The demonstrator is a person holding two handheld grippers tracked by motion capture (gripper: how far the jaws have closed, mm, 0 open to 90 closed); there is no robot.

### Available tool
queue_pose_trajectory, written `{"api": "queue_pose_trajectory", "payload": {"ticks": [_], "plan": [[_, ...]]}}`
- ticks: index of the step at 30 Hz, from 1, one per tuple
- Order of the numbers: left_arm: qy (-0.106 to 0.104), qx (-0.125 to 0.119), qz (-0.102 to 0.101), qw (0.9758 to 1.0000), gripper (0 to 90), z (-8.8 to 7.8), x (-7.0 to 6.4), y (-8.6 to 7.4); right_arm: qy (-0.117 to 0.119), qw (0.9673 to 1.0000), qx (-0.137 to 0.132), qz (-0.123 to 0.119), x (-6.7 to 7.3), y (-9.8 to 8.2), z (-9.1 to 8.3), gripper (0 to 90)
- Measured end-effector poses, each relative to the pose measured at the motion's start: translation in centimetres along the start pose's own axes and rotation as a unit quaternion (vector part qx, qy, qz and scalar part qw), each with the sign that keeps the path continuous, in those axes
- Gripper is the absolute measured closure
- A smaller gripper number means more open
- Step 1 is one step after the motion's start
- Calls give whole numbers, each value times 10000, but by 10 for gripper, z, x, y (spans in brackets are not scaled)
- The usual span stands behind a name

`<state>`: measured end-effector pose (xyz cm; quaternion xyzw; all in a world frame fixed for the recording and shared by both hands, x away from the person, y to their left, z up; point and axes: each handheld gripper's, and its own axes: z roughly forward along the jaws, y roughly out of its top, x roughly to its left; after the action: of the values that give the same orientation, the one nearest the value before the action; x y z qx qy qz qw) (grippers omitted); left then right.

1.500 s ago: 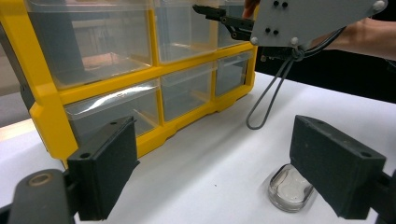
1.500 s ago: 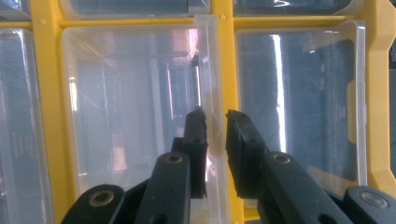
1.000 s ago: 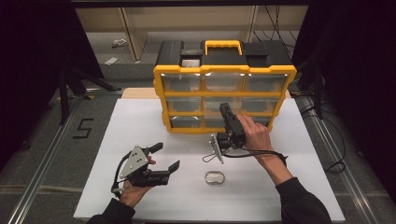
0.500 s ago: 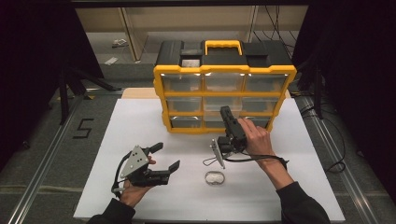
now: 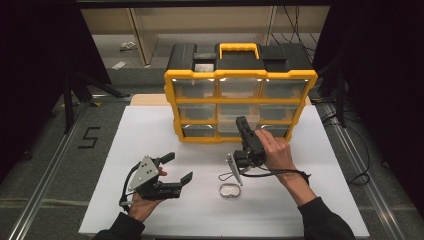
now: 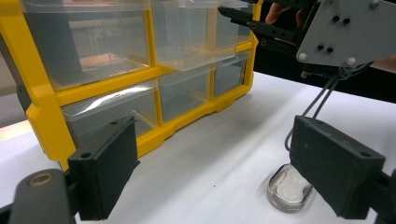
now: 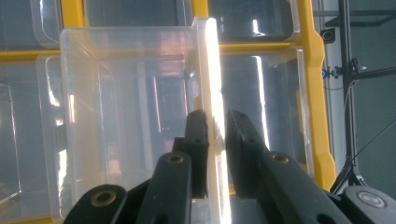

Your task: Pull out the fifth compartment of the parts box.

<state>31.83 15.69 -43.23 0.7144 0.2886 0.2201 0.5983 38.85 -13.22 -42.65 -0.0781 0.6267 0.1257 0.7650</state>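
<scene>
Clear plastic sits clamped between my right gripper (image 7: 215, 135)'s jaws: the front wall of a drawer (image 7: 135, 116) drawn partway out of the yellow organizer (image 5: 240, 102) straight ahead of it. My left gripper (image 5: 172, 168) hovers over the white table (image 5: 150, 135) with jaws spread wide, holding nothing. A small clear container (image 6: 288, 190) lies just beyond its right-hand jaw, the organizer farther ahead.
</scene>
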Motion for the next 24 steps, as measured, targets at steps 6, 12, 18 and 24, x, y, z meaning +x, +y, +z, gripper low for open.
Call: {"api": "queue_pose_trajectory", "payload": {"ticks": [6, 12, 18, 24], "plan": [[-26, 4, 4, 10000, 148, 0, -1, 0, -19, 10000, -48, -13, 0, 0, -5, 798], [-33, -18, -7, 10000, 148, 0, 0, 0, -14, 10000, -70, -28, -1, 0, -9, 797], [-43, -16, 11, 10000, 148, 0, -1, 0, -10, 9999, -128, -45, -1, 2, -12, 797], [-42, -16, 10, 10000, 148, 0, -1, 0, -20, 9999, -139, -27, -1, 2, -13, 798]]}}
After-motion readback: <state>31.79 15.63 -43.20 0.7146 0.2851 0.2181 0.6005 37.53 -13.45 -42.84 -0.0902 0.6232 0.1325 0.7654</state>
